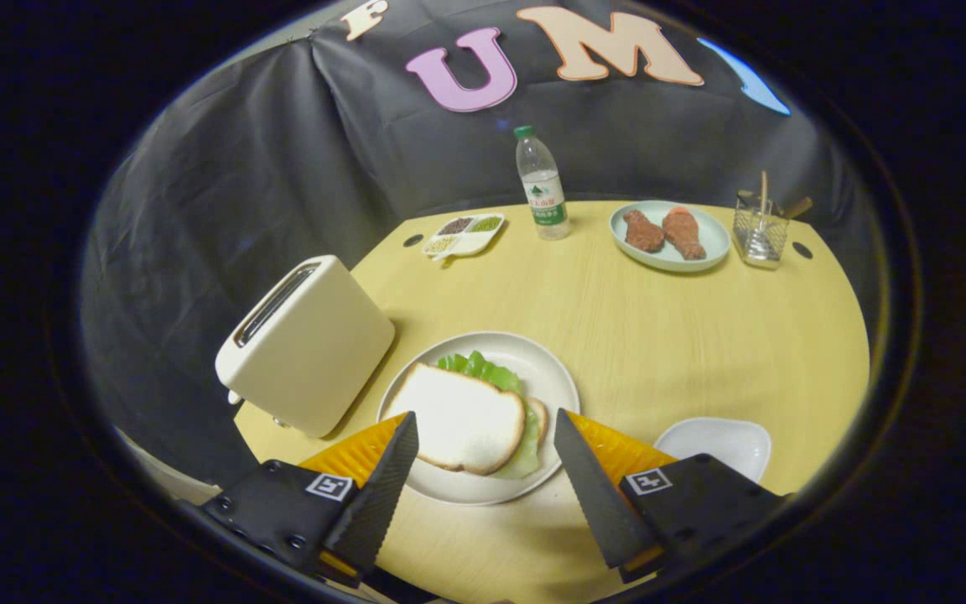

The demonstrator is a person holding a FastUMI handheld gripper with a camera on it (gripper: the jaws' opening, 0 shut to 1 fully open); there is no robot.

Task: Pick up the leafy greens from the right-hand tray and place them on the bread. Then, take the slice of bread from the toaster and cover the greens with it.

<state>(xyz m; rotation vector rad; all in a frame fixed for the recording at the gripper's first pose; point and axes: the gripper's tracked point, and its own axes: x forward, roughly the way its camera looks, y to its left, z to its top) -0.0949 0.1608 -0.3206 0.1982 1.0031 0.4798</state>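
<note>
Pale wooden desk [659, 335] carrying everything. Cream toaster [307, 344] at about ten o'clock from the fingers, slot dark, contents not discernible. White round plate [554, 377] just ahead of the fingers, holding a stacked sandwich: top slice of bread [459, 417] lying flat over the leafy greens [483, 369], which poke out at the far edge and along the right side, with the lower slice [540, 417] peeking out at the right. Pale green plate [701, 256] at one o'clock, far across the desk, carrying two brown meat pieces [663, 232]. White tray [714, 445] at three o'clock, close beside the right finger, bare inside. Water bottle [541, 184] at twelve o'clock, green cap, label too small to read. Divided dish [464, 235] left of the bottle, compartments holding dark and green grains. Wire holder [760, 231] at two o'clock with sticks standing in it. Gripper [483, 428] above the near rim of the plate, fingers spread wide, pinching nothing, sandwich between the tips.
</note>
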